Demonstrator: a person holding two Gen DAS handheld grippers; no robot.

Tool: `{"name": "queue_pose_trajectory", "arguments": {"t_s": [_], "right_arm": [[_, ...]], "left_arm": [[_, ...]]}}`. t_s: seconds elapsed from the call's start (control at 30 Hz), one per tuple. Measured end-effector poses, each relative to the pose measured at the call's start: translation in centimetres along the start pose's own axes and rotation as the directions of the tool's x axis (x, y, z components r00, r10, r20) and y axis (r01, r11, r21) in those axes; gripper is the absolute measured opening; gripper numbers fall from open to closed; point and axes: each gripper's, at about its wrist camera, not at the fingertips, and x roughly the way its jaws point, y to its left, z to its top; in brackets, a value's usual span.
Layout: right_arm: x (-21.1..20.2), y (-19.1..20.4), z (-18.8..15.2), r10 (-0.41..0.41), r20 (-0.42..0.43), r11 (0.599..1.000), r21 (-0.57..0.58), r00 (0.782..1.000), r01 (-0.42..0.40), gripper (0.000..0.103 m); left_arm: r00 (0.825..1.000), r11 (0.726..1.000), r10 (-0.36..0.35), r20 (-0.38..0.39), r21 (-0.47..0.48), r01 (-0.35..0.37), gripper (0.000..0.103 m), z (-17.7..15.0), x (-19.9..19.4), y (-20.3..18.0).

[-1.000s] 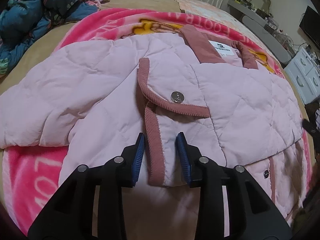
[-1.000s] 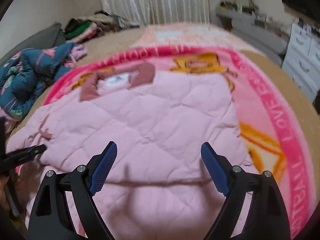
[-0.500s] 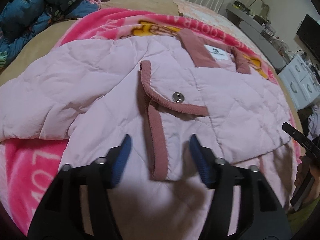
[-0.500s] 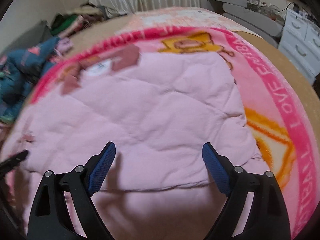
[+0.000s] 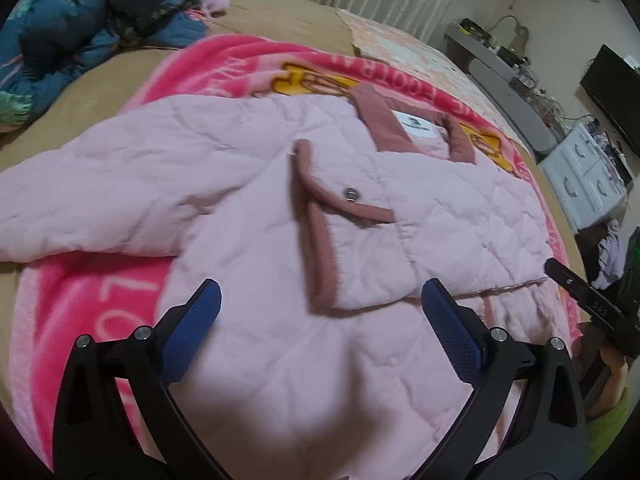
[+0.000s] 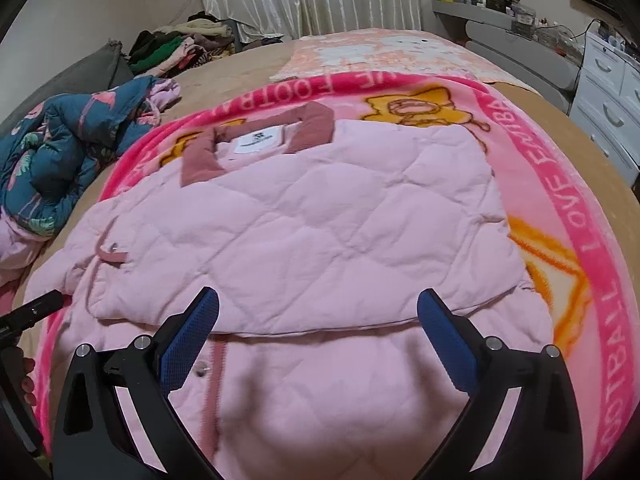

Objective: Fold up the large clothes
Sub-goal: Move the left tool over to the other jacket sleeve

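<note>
A pink quilted jacket (image 5: pixel 248 184) with dusty-rose trim lies on a pink blanket (image 5: pixel 80 300). Its right sleeve is folded across the body, cuff with a snap (image 5: pixel 351 194) at the middle. The left sleeve (image 5: pixel 80 192) stretches out to the left. My left gripper (image 5: pixel 320 312) is open and empty above the jacket's lower part. In the right wrist view the jacket (image 6: pixel 320 232) fills the middle, and my right gripper (image 6: pixel 316 320) is open and empty above its lower half. The right gripper also shows in the left wrist view (image 5: pixel 588 304).
A blue patterned quilt (image 5: pixel 80 28) lies bunched at the bed's far left, also in the right wrist view (image 6: pixel 60 160). A clothes pile (image 6: pixel 180 44) sits at the far corner. White drawers (image 6: pixel 608 104) and a grey shelf (image 6: pixel 516 32) stand right of the bed.
My left gripper opened, let go of the trimmed sleeve cuff and drew back from it. The right gripper stayed open and pulled back a little.
</note>
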Motion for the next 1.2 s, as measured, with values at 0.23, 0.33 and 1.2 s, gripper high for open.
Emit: {"name": "queue_pose_trajectory", "arguments": {"t_s": [0.23,0.33,1.2], "right_arm": [[-0.8,4.5,0.2,0.028,0.024,0.997,-0.068,0.999,-0.027,0.099],[-1.1,6.8,0.4,0.044,0.028,0.993,-0.107,0.999,-0.041,0.099],[-1.7,22.3,1.4,0.154,0.039,0.943,-0.305,0.987,-0.135,0.099]], "left_arm": [[0.999,0.999,0.020,0.038,-0.034,-0.019,0.094,-0.6,-2.7,3.4],[0.999,0.998,0.031,0.044,-0.053,-0.029,0.094,-0.9,-3.3,5.1],[0.986,0.972,0.122,0.114,-0.217,-0.095,0.094,-0.9,-6.3,15.6]]}}
